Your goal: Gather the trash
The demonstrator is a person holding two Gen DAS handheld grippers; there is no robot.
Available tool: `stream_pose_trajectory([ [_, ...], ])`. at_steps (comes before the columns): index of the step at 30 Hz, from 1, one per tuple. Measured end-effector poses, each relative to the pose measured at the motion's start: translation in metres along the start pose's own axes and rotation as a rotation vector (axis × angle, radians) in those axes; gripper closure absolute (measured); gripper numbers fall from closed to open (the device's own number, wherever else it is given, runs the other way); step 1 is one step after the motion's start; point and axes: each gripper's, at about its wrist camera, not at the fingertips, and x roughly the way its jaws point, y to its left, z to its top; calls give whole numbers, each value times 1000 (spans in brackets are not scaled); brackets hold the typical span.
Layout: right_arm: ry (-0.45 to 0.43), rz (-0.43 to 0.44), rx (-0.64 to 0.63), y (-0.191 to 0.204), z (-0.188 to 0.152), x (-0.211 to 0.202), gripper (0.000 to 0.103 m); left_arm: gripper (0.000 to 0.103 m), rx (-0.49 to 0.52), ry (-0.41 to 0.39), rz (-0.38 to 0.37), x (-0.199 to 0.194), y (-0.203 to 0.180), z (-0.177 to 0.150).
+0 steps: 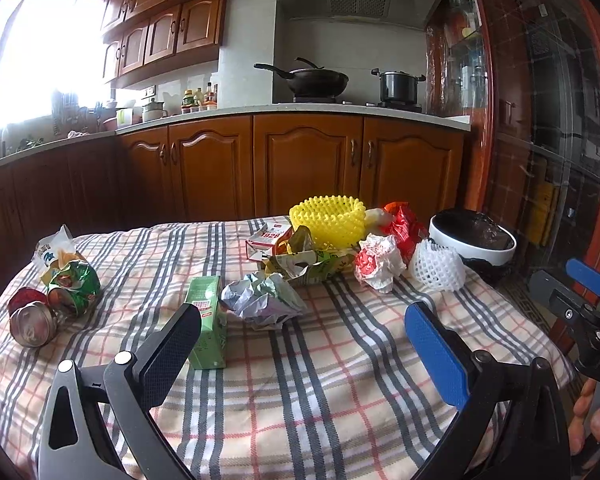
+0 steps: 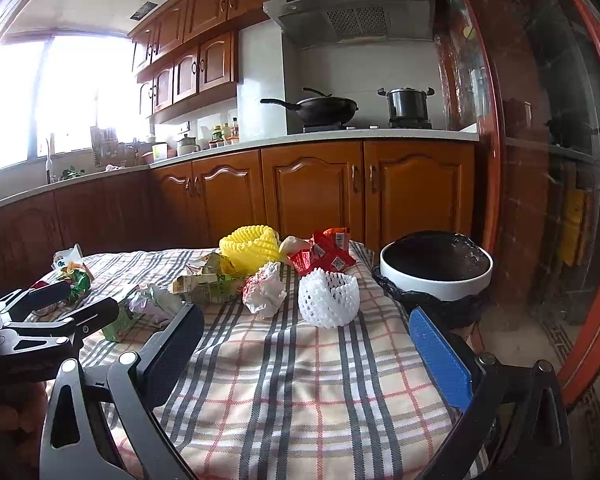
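Trash lies scattered on a plaid-clothed table (image 1: 320, 392). My left gripper (image 1: 303, 310) hovers open and empty over the near side. A green carton (image 1: 208, 320) stands beside its black finger, with crumpled paper (image 1: 264, 300) just beyond. Crushed cans (image 1: 32, 320) and a green wrapper (image 1: 74, 280) lie far left. My right gripper (image 2: 305, 314) is open too, empty, short of a white foam net (image 2: 328, 298) and a crumpled red-white wrapper (image 2: 264, 292). A white-rimmed bin (image 2: 436, 276) with a black liner stands off the table's right edge.
Further back sit a yellow foam net (image 1: 326, 220), a red wrapper (image 1: 404, 224), a small milk carton (image 1: 266, 242) and a flattened carton (image 1: 308, 262). Wooden kitchen cabinets (image 1: 300, 168) stand behind the table. A glass door (image 1: 560, 140) is on the right.
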Motion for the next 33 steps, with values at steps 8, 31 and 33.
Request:
stream_pose_trajectory([
  [8, 9, 13, 7, -1, 0, 0, 0, 1, 0, 0, 1, 1, 0, 0],
  [31, 32, 35, 28, -4, -2, 7, 0, 1, 1, 16, -10, 8, 1, -1],
  [33, 38, 33, 34, -6, -2, 8, 0, 1, 5, 22, -15, 11, 0, 0],
])
